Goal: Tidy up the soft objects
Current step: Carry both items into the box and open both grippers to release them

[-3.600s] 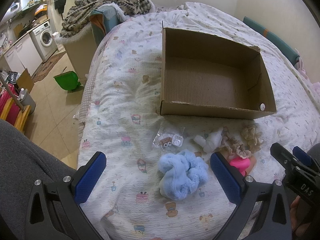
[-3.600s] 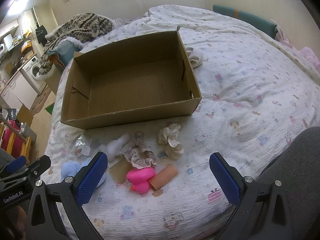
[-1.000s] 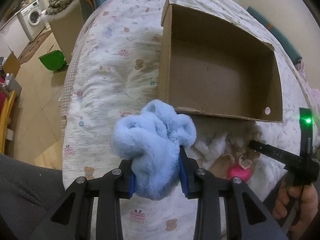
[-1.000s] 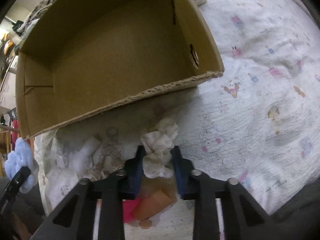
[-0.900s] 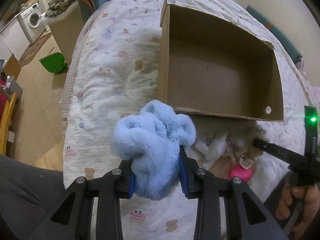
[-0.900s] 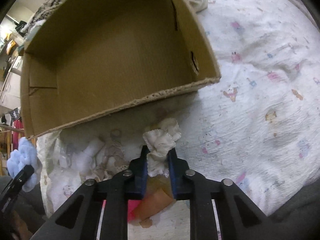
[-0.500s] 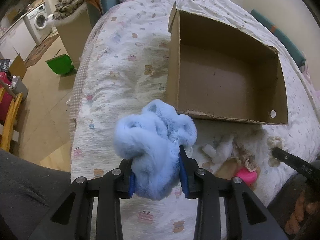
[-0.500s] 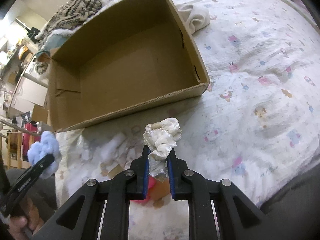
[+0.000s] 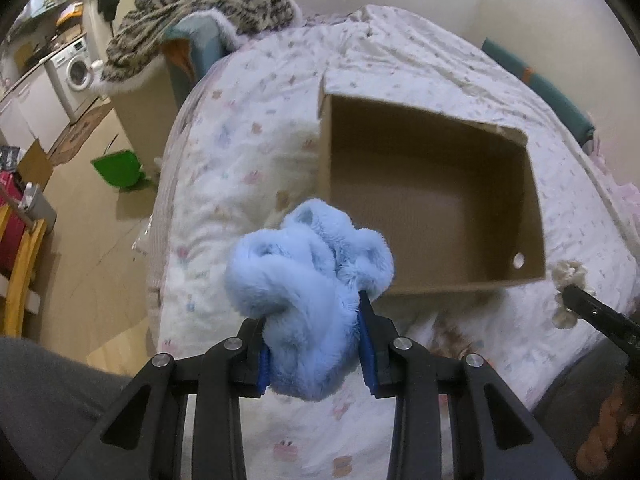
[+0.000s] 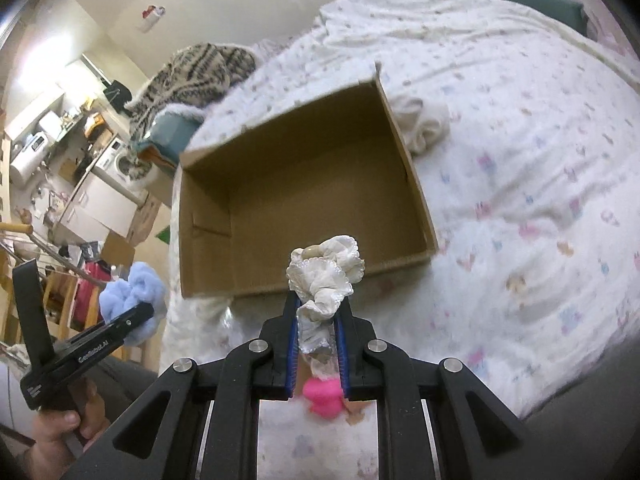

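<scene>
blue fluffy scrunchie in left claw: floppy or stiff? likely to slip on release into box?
Likely floppy: the blue fluffy scrunchie bulges and folds above the left claw. Probably light and compressible, since the pads pinch it narrow. The plush pile looks grippy; it may cling briefly before dropping into the cardboard box.

In the right wrist view, the closed right claw (image 10: pixel 318 332) covers most of a bright pink rounded toy (image 10: pixel 322 398) at lower centre, so its shape cannot be told. The fluffy light-blue plush bundle (image 9: pixel 308 304) hides the near left corner of the open brown cardboard box (image 9: pixel 432 200), and the bed's cartoon-print quilt (image 10: pixel 520 200) is motion-blurred.
</scene>
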### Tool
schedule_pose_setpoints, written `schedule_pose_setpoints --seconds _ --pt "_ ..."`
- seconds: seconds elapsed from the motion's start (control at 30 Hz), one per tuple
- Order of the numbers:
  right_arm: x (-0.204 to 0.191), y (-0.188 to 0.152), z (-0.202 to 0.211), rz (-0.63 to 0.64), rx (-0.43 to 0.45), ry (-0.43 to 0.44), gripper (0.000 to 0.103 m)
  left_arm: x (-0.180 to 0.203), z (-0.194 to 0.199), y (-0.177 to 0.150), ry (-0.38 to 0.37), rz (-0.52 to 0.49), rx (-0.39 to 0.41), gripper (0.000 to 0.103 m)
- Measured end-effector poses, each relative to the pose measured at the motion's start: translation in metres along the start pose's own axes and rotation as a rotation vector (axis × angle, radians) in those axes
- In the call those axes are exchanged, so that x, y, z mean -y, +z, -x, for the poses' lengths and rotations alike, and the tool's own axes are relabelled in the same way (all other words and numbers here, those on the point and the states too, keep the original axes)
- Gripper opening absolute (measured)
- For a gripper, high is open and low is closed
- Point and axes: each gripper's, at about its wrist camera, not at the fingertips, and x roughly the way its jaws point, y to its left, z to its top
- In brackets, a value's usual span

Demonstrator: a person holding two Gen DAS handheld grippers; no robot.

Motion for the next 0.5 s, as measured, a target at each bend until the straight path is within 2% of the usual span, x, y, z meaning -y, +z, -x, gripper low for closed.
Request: schedule_pose_setpoints --seconds 0.2,0.5 --pt "-0.014 0.026 -0.006 0.058 0.051 0.003 0.017 0.02 -0.005 0.027 -0.012 -0.033 0.028 0.031" --pt "-0.012 0.051 -0.045 0.07 0.031 -0.003 0.017 0.043 -0.039 0.052 -0.015 -0.073 0.007 0.031"
